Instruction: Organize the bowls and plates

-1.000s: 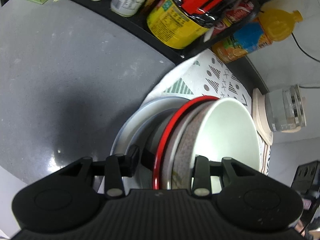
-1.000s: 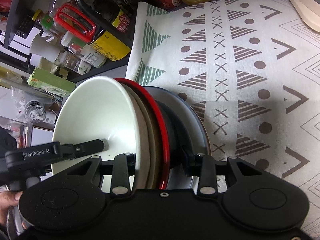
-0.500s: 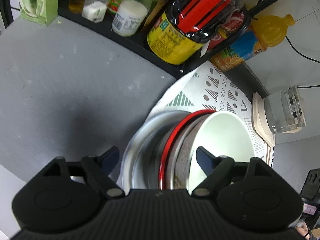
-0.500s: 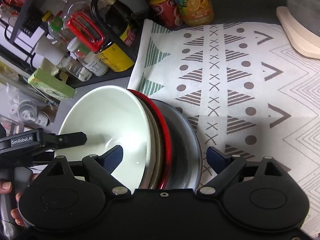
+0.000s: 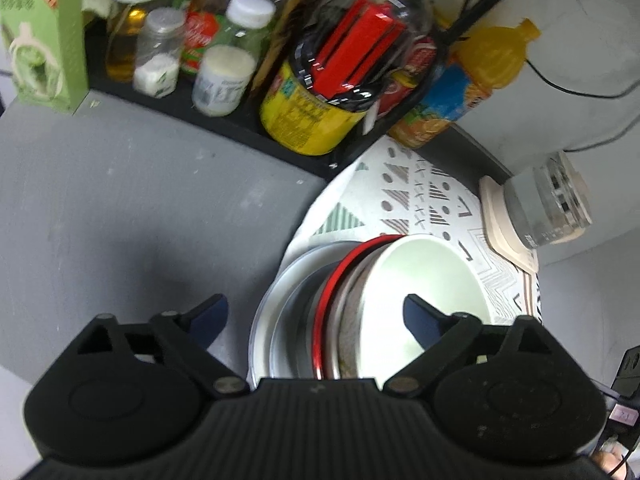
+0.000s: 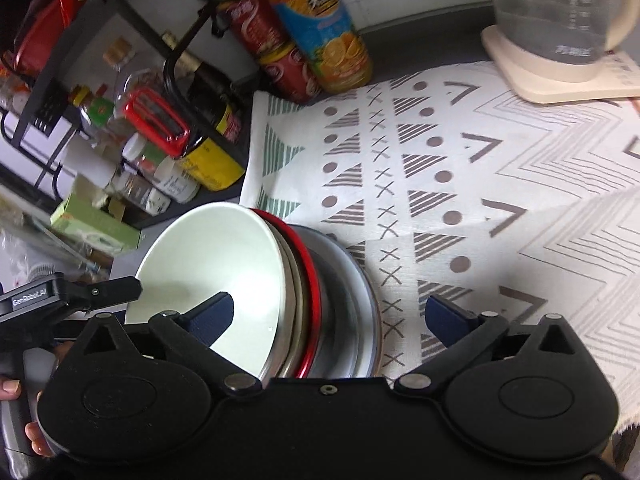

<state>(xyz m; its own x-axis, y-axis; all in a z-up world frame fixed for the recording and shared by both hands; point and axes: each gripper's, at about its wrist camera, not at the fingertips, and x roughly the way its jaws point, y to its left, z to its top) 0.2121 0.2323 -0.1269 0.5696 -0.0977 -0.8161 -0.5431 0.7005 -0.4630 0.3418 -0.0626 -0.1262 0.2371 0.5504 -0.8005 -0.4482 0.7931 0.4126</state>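
Note:
A stack of dishes stands on the patterned cloth's left edge: a white bowl (image 5: 432, 280) (image 6: 212, 256) on top, a speckled bowl (image 5: 348, 320), a red-rimmed dish (image 5: 324, 320) (image 6: 312, 280) and a grey plate (image 5: 276, 308) (image 6: 360, 300) at the bottom. My left gripper (image 5: 316, 316) is open above the stack, its fingers apart on either side and touching nothing. My right gripper (image 6: 328, 316) is open too, its fingers spread wide of the stack. The left gripper's finger (image 6: 116, 288) shows in the right wrist view beside the white bowl.
A black rack (image 5: 224, 120) with bottles, jars and a green carton (image 5: 44, 36) runs behind the grey counter (image 5: 120, 208). Orange juice bottle (image 6: 324, 36) and red cans (image 6: 272, 48) stand behind the patterned cloth (image 6: 480, 200). A glass kettle (image 6: 560, 16) sits on a cream base at the right.
Both grippers opened and let go of the stack, then drew back and up. The stack stays on the cloth's edge.

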